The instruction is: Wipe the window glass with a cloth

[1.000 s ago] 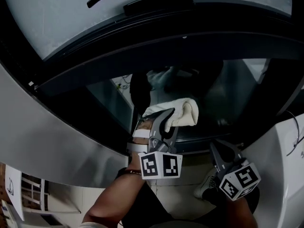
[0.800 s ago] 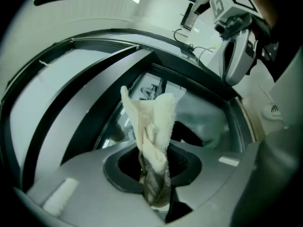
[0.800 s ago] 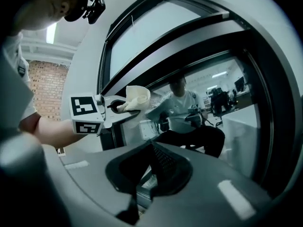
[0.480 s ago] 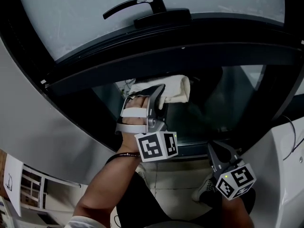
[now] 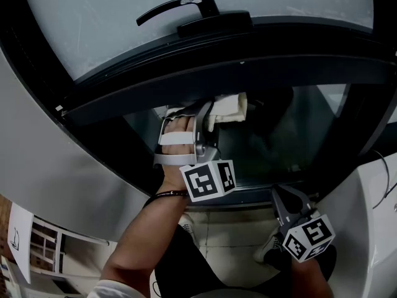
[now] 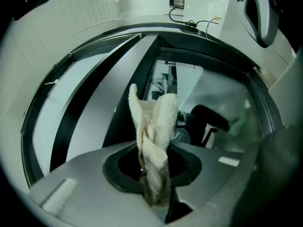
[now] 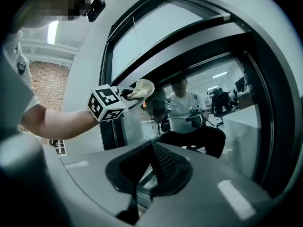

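Dark window framing (image 5: 248,67) is curving across the head view, with a black handle (image 5: 177,8) sitting at upper middle and the window glass (image 5: 273,135) showing dim reflections below the crossbar. The left gripper (image 5: 208,115) is reaching up at frame centre, with the hand (image 5: 177,138) strapped to it and the forearm (image 5: 139,241) rising from the lower left. Its jaws are pinching a cream cloth (image 5: 228,107) that is lying against the top of the lower pane, just under the crossbar. The right gripper (image 5: 282,196) is hanging at lower right, well apart from the cloth. A grey wall (image 5: 62,179) is filling the left side. In the left gripper view, the jaws are clamping tight on the bunched cloth, which is standing up at centre frame before the pane, beside a dark upright of the framing. In the right gripper view, the jaws are sitting together at bottom centre with nothing between them. The glass is taking up the right half and reflecting a person, the left gripper and cloth are showing left of centre against the pane, and a brick wall (image 7: 47,82) is showing at far left.
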The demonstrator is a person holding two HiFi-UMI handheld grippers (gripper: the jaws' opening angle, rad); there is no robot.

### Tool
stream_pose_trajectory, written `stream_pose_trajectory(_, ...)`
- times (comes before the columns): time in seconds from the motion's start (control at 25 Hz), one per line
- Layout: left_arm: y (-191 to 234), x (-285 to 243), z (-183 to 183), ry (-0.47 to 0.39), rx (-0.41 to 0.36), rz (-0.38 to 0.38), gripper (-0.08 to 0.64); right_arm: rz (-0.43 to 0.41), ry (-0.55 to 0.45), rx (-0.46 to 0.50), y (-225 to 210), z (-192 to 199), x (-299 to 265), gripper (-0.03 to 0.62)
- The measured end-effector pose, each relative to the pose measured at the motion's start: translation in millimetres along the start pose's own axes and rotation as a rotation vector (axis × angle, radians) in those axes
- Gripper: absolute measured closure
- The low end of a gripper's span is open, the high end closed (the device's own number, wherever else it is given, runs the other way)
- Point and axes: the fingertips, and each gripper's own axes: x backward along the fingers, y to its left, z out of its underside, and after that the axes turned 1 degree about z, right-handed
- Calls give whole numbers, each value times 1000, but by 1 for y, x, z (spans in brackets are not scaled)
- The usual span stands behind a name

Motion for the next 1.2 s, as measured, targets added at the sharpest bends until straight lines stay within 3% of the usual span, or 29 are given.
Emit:
stream_pose_trajectory(0.8, -44, -5, 12, 2, 161, 80, 457, 10, 44, -1, -11, 16, -15, 591)
stream_pose_trajectory(1.2, -94, 1, 27, 34, 189, 177, 457, 9, 67, 7, -11, 23, -22, 591)
